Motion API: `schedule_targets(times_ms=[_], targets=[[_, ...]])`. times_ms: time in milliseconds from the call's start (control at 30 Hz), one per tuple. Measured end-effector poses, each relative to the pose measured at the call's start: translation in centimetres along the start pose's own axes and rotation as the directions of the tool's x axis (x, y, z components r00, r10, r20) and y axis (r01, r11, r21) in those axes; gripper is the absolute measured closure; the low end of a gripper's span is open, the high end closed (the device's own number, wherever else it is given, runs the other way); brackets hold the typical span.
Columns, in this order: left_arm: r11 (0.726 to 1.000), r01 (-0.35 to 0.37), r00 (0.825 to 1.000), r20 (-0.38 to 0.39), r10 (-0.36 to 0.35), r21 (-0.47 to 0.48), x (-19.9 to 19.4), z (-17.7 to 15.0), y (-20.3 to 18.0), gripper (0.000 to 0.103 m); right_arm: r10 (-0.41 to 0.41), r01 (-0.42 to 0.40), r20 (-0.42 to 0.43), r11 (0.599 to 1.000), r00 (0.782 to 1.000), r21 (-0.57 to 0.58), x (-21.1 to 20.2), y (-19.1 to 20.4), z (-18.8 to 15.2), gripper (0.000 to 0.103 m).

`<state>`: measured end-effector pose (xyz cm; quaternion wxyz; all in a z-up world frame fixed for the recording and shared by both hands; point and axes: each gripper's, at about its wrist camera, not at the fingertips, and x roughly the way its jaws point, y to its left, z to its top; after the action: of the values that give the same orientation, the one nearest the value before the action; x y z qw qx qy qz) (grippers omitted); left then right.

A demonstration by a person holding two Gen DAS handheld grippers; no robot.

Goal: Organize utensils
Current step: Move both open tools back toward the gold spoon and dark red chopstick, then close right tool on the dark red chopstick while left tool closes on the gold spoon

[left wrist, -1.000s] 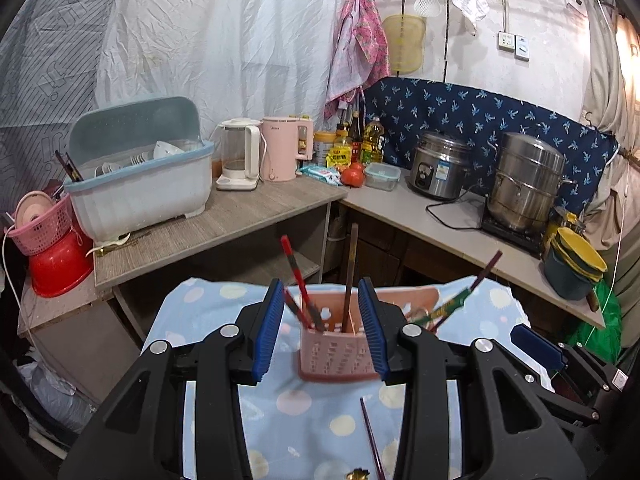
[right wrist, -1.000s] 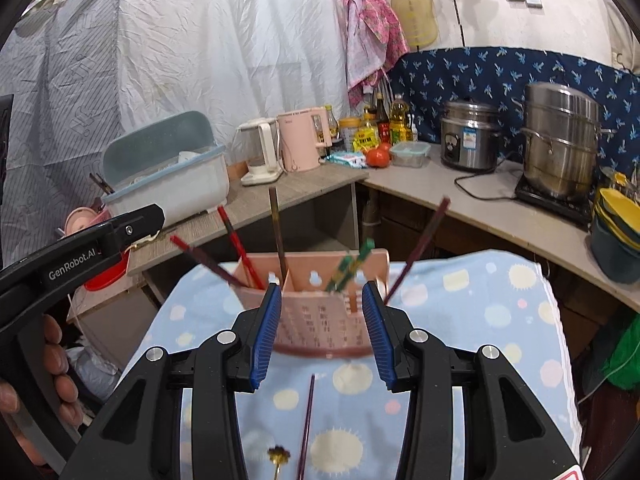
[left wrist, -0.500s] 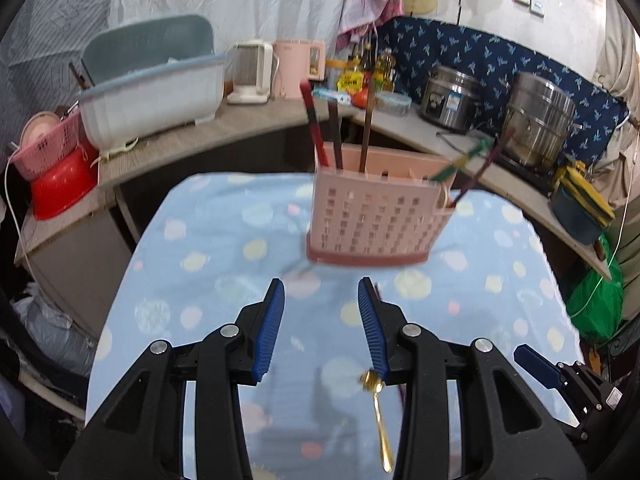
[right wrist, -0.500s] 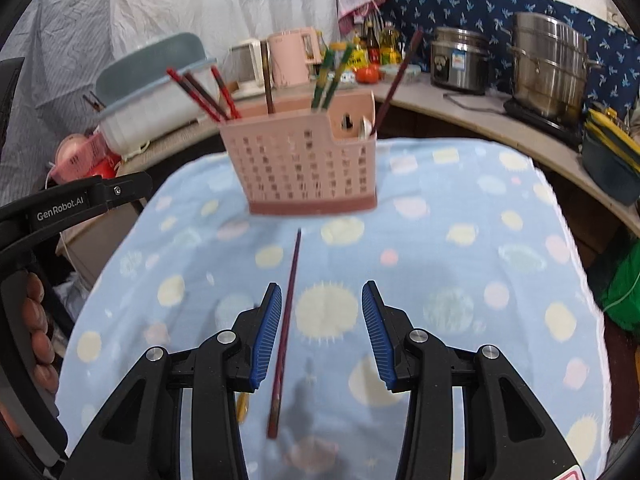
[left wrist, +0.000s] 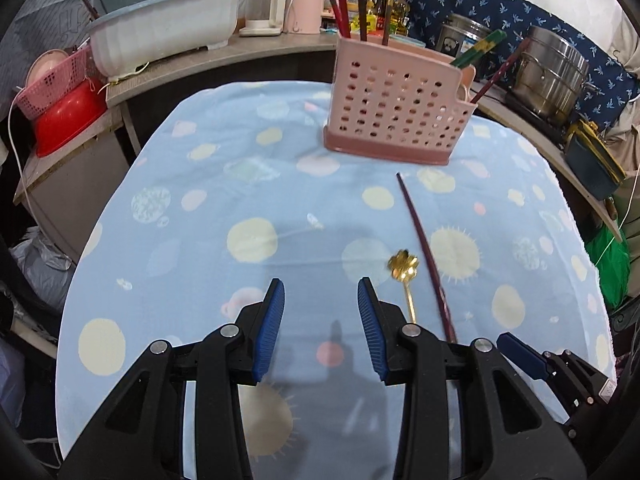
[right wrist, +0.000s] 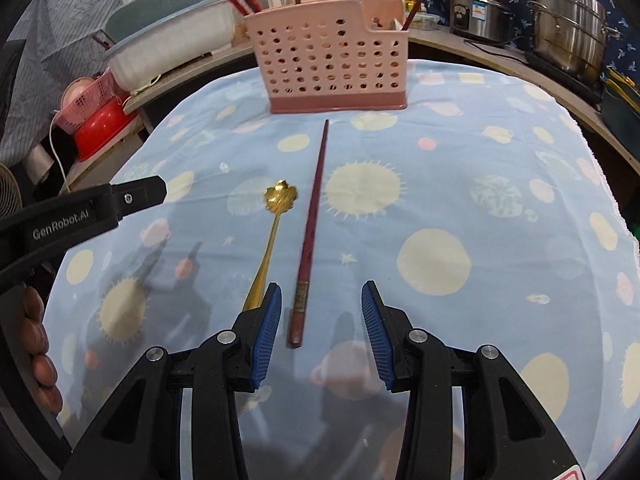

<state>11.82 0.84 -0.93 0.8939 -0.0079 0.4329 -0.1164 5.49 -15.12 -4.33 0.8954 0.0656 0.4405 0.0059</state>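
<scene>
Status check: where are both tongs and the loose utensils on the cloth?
Left tongs and right tongs open, empty, above the cloth. Dark red chopstick and gold flower-bowl spoon lie loose before the pink perforated holder. Nothing in the way.

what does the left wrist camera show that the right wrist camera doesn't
Only the left wrist view shows the left gripper with its jaws open over bare cloth. Only the right wrist view shows the right gripper, its jaws open around the chopstick's thick end, and the fingers of the person's left hand. Both show the pink utensil holder, the gold spoon and the blue spotted tablecloth.
</scene>
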Motion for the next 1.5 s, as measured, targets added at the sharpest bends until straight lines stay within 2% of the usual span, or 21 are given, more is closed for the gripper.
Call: schedule_targets(times_ms=[233,633,1033,1300,1400,1500], targets=[[1.0,-0.01,1.0,-0.028,0.01,-0.012,0.6,-0.9,0.8,0.067,-0.032,0.032,-0.003,0.999,0.999,-0.044,1.0,0.9,-0.1,0.068],[1.0,0.004,0.999,-0.043,-0.004,-0.004,1.3,-0.8,0.3,0.067,-0.048,0.047,-0.024,0.998,0.999,-0.046,1.9,0.5,-0.2,0.096],[0.999,0.048,0.997,-0.053,-0.046,0.026,2.2,-0.4,-1.8,0.067,-0.079,0.081,-0.037,0.995,0.996,0.059,0.9,-3.5,-0.3,0.096],[0.994,0.1,0.993,-0.072,-0.097,0.041,5.2,1.4,-3.8,0.065,-0.062,0.066,-0.043,0.994,0.997,0.09,1.0,-4.8,0.3,0.096],[0.994,0.103,0.993,-0.066,-0.1,0.046,6.3,1.9,-4.2,0.058,-0.05,0.054,-0.042,0.993,0.998,0.101,1.2,-5.2,0.8,0.096],[0.991,0.12,0.991,-0.059,-0.117,0.055,7.0,2.4,-4.7,0.057,-0.041,0.045,-0.04,0.993,0.998,0.111,1.3,-5.5,1.2,0.096]])
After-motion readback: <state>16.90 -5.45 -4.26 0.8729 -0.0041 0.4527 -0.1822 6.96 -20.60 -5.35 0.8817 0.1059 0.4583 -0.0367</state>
